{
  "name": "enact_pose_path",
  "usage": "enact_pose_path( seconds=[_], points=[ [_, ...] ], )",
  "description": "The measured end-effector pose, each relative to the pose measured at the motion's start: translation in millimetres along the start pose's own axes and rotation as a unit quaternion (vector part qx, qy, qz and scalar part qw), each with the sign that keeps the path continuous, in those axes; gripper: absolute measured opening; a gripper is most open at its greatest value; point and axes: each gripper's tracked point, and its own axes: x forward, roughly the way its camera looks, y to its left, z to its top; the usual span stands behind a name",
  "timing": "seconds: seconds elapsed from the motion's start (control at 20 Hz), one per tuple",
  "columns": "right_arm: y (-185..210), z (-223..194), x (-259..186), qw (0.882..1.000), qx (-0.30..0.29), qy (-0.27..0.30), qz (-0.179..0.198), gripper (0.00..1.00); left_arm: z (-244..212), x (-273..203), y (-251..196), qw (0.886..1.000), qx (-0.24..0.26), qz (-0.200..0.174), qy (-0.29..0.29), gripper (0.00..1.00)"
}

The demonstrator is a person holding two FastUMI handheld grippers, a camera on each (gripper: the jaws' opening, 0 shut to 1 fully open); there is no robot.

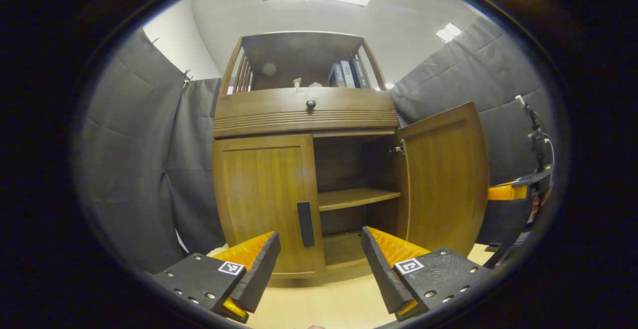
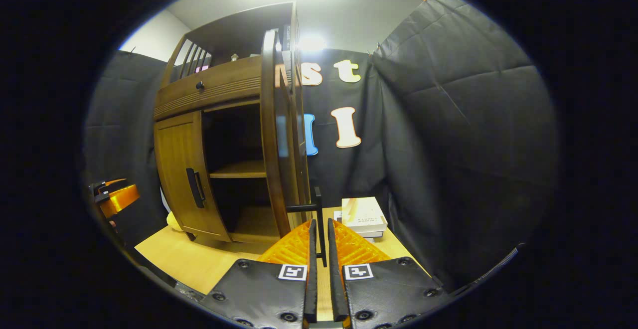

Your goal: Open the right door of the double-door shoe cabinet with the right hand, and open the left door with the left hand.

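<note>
Shoe cabinet (image 1: 304, 169) is sitting at 12 o'clock ahead of the left gripper (image 1: 321, 264); its left door (image 1: 264, 199) is lying shut at 11, right door (image 1: 443, 179) standing swung out at 2. Right gripper (image 2: 319, 239) is closing around the right door's handle (image 2: 317, 219), with stacked books (image 2: 363, 217) lying on the table (image 2: 199, 261) at 1 o'clock just beyond it.
</note>
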Motion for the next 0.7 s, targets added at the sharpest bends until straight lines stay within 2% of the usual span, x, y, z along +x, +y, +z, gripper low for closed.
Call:
enact_pose_path(
  seconds=[0.05, 0.15, 0.2, 0.45, 0.55, 0.6, 0.7],
  points=[
    [-1.3, 4.0, -8.0, 1.000, -0.005, -0.005, -0.011, 0.13, -1.7, 11.1, 3.5, 1.000, -0.004, 0.001, 0.002, 0.94],
    [6.4, 14.4, -28.5, 1.000, -0.006, -0.017, -0.014, 0.27, -7.7, 33.8, 12.2, 1.000, -0.013, 0.006, 0.010, 0.94],
    [8.7, 20.9, -37.5, 1.000, -0.010, -0.024, -0.016, 0.27, -9.6, 44.7, 16.2, 1.000, -0.016, 0.009, 0.014, 0.93],
    [12.4, 40.5, -75.1, 0.997, -0.020, -0.056, -0.047, 0.97, -26.5, 93.0, 33.7, 0.999, -0.021, 0.026, 0.017, 0.94],
    [16.0, 40.8, -87.5, 0.997, -0.022, -0.059, -0.054, 0.97, -34.6, 112.8, 39.3, 0.999, -0.015, 0.037, 0.022, 0.94],
    [14.5, 41.1, -93.4, 0.996, -0.026, -0.061, -0.060, 0.93, -38.2, 122.1, 41.3, 0.999, -0.013, 0.041, 0.023, 0.94],
    [6.7, 44.3, -102.4, 0.994, -0.038, -0.067, -0.080, 0.98, -45.9, 139.8, 41.9, 0.999, -0.014, 0.044, 0.027, 0.94]
  ],
)
